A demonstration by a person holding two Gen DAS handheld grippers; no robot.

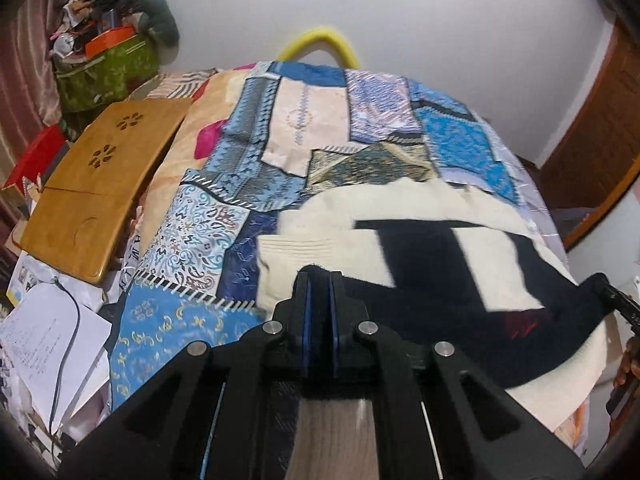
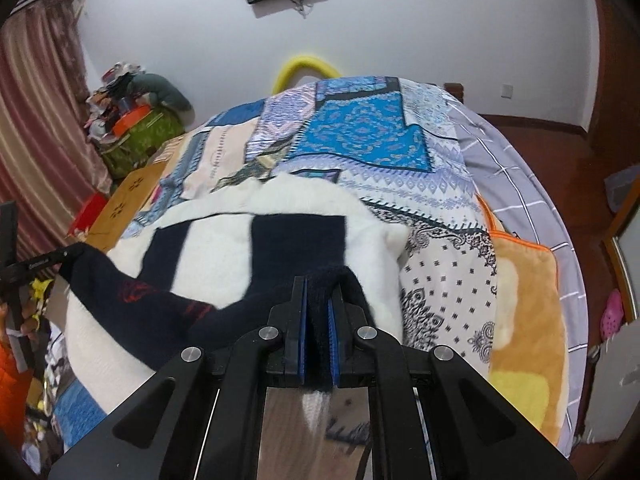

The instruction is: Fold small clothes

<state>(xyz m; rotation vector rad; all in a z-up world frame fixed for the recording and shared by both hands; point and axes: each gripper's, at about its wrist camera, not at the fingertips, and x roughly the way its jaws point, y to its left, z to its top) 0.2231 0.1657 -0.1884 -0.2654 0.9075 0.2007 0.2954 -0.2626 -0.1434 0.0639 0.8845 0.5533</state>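
A small cream sweater [image 1: 420, 204] with navy blocks lies on a patchwork quilt [image 1: 256, 148] on the bed. Its navy hem [image 1: 440, 296] is raised off the quilt and stretched between both grippers. My left gripper [image 1: 320, 280] is shut on the hem's left corner. My right gripper [image 2: 318, 284] is shut on a thick fold of the navy hem [image 2: 172, 300] at the other corner. Each view catches the other gripper at its edge: the right gripper [image 1: 618, 302] in the left wrist view, the left gripper [image 2: 60, 258] in the right wrist view. The sweater [image 2: 224, 248] spreads beyond the hem.
A wooden lap table [image 1: 96, 184] and loose papers [image 1: 40, 340] lie left of the quilt. A green bag piled with clutter [image 1: 104, 68] stands at the back left. An orange blanket [image 2: 524, 300] and grey striped sheet [image 2: 520, 184] lie to the right. A yellow tube [image 2: 304, 66] curves behind the bed.
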